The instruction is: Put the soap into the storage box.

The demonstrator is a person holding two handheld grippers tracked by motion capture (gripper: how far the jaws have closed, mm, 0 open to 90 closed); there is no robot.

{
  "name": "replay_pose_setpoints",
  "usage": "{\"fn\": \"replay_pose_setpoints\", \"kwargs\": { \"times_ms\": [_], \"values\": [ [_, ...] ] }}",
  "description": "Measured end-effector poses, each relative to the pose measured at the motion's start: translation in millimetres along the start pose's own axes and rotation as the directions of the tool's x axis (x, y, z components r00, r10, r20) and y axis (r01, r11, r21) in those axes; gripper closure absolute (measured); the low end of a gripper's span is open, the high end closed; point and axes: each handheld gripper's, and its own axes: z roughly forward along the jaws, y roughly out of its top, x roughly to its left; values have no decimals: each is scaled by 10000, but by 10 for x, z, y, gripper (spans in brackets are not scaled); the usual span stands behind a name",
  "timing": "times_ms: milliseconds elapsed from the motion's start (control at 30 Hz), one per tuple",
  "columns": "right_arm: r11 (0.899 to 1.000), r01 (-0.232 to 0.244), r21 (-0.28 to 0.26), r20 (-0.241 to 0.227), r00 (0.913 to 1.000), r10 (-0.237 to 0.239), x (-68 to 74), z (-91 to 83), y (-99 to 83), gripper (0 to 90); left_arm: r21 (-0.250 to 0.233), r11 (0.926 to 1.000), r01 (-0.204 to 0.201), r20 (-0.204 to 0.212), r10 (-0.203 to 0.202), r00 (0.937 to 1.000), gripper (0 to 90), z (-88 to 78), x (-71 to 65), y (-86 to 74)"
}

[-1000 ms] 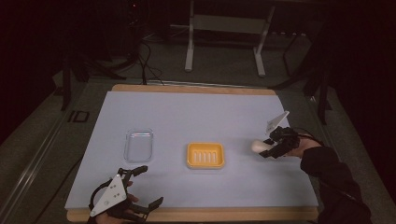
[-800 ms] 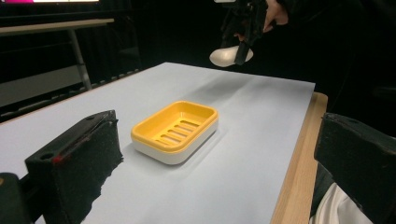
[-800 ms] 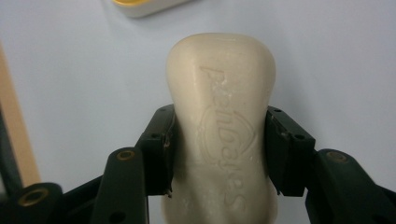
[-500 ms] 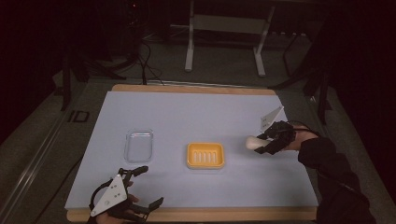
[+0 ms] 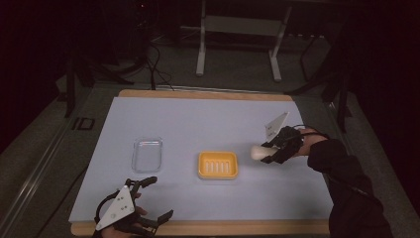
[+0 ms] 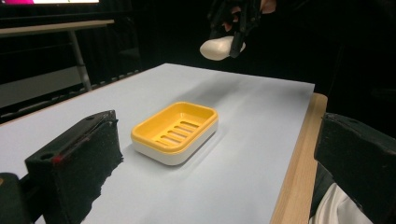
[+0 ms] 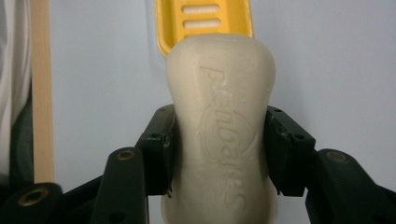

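The right gripper is clamped on a pale bar of soap, both pads pressing its sides, and it hangs above the table at the right of the high view, just right of the yellow soap dish. The dish sits at centre frame on the light blue mat, a clear plastic tray to its left. Down at lower left, the left gripper rests by the table edge, jaws spread wide, holding nothing.
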Motion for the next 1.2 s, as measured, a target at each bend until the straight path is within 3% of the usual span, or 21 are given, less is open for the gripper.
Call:
{"fn": "replay_pose_setpoints", "kwargs": {
  "times_ms": [400, 567, 800, 1200],
  "values": [
    [9970, 353, -695, -507, 9980, -389, -42, 206, 251, 495, 7, 10000, -1, 14, 1, 10000, 7, -1, -3, 0],
    [9943, 710, -792, -596, 9953, -758, -24, 307, 396, 495, -6, 10000, -16, 17, 16, 10000, 7, -4, -2, 1],
    [9908, 786, -1102, -741, 9934, -871, -51, 412, 564, 495, -41, 10000, 12, 29, -12, 10000, 7, -13, -1, 3],
    [9614, 978, -2572, -718, 9902, -1199, -80, 398, 737, 494, -15, 10000, -17, 50, 17, 10000, 7, -11, 0, 2]
  ]
}}
